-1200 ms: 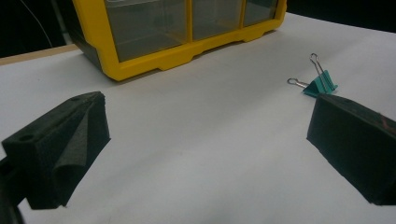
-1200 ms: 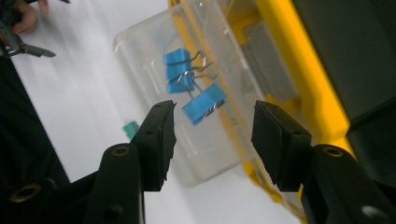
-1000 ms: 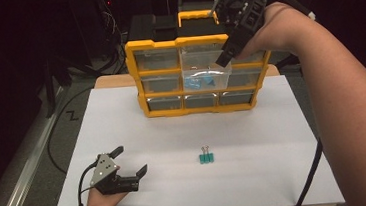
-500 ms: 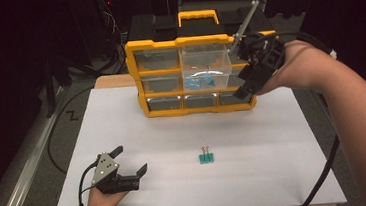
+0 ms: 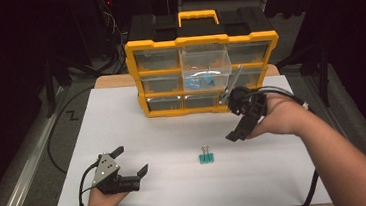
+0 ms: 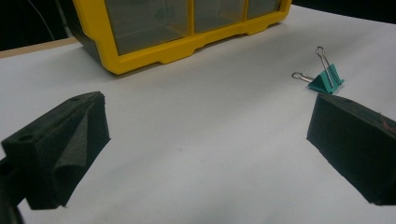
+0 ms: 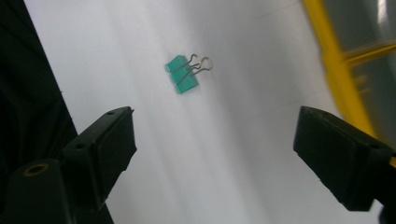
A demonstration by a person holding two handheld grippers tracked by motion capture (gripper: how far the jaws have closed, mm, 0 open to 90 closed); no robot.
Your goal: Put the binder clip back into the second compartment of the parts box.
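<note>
Step in hand as I read it: approach to pick the teal binder clip; my right tool comes down from the yellow drawer organizer toward it, jaws just been opening, now spread wide, nothing between them. In the right gripper view the binder clip lies ahead of the jaws, well apart, not yet bracketed.

My left tool rests low on the white counter at near left, jaws wide open and empty, aimed across the sheet; the binder clip sits beyond its right jaw, apart from it.

Clip location: flat on the counter, right of centre, in front of the organizer and well clear of it, between my two tools but nearer the right one. One clear drawer in the organizer's middle column stands pulled out, some blue bits inside; I guess the clip ends up there.

Clip pose: teal body toward me, wire handles pointing away toward the organizer in the high view. Long axis through body and handles runs roughly front to back; one handle looks raised, the other lower.

Next move calls for: lower further, centre the jaws over the teal body, squeeze across it, not on the thin wires, which could slip
</note>
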